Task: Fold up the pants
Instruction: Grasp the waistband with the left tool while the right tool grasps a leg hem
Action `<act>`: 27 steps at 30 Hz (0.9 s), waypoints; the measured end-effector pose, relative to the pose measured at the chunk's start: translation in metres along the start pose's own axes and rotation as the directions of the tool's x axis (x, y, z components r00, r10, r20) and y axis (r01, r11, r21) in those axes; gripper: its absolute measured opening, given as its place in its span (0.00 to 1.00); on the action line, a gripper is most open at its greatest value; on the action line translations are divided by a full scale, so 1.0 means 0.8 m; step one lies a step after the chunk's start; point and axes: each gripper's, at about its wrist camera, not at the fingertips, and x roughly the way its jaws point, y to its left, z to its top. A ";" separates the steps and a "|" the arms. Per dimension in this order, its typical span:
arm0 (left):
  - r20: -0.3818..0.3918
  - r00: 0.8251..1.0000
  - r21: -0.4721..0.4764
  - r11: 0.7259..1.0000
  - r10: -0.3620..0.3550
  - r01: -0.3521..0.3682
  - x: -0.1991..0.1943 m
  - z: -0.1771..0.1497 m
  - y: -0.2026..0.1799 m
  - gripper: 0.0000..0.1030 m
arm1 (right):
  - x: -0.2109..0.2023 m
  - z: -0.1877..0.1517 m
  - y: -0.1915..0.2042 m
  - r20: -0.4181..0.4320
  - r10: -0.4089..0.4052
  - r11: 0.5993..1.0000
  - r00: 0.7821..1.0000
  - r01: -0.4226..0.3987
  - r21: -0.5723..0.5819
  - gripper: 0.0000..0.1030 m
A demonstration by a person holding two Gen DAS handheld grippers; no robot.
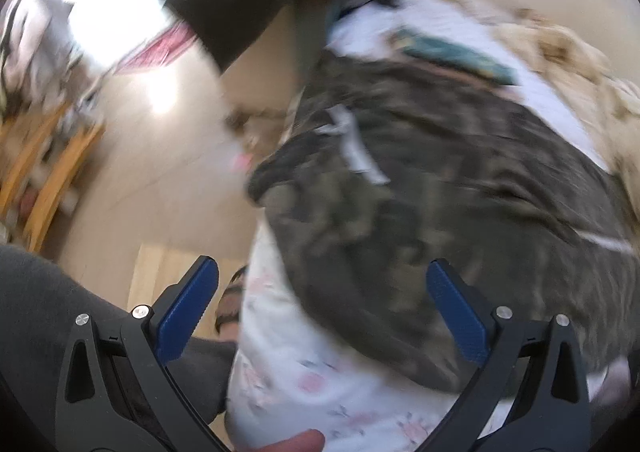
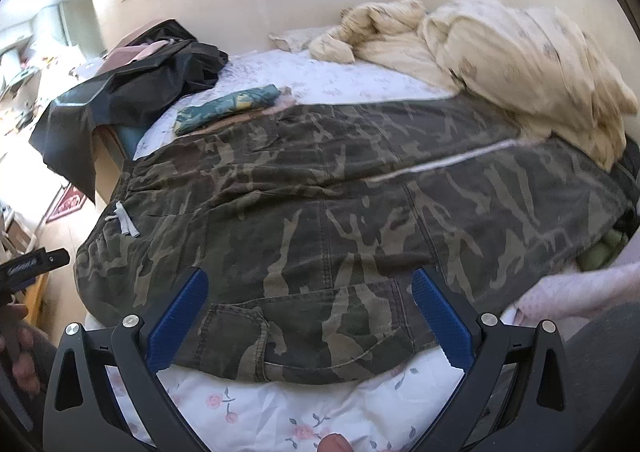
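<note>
Camouflage pants (image 2: 340, 188) lie spread flat on a bed with a white floral sheet (image 2: 248, 404). The waistband with a grey drawstring (image 2: 124, 222) is at the left, and the legs run right under a cream blanket. In the blurred left wrist view the pants (image 1: 440, 188) fill the right side. My left gripper (image 1: 322, 316) is open and empty, above the bed's left edge near the waistband. My right gripper (image 2: 306, 316) is open and empty, just above the near side of the pants by a cargo pocket (image 2: 236, 336).
A cream blanket (image 2: 500, 64) is heaped at the far right, over the leg ends. A folded teal cloth (image 2: 228, 106) lies beyond the pants. Black clothes (image 2: 152, 80) cover a stand at the bed's left. Floor and wooden shelves (image 1: 44, 172) are on the left.
</note>
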 end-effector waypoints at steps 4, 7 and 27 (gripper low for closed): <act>-0.130 0.991 -0.155 0.987 0.024 -0.044 0.049 0.022 0.042 0.99 | 0.009 0.001 -0.010 -0.030 0.010 0.999 0.999 -0.009 0.049 1.00; -0.197 0.980 -0.293 0.955 -0.007 -0.053 0.081 0.026 0.071 0.91 | 0.017 0.001 -0.010 -0.050 0.020 0.997 0.999 -0.016 0.072 1.00; -0.160 0.984 -0.311 0.950 -0.084 0.030 0.084 0.044 0.050 0.03 | 0.054 0.027 -0.064 -0.178 0.071 0.973 0.981 -0.029 0.229 1.00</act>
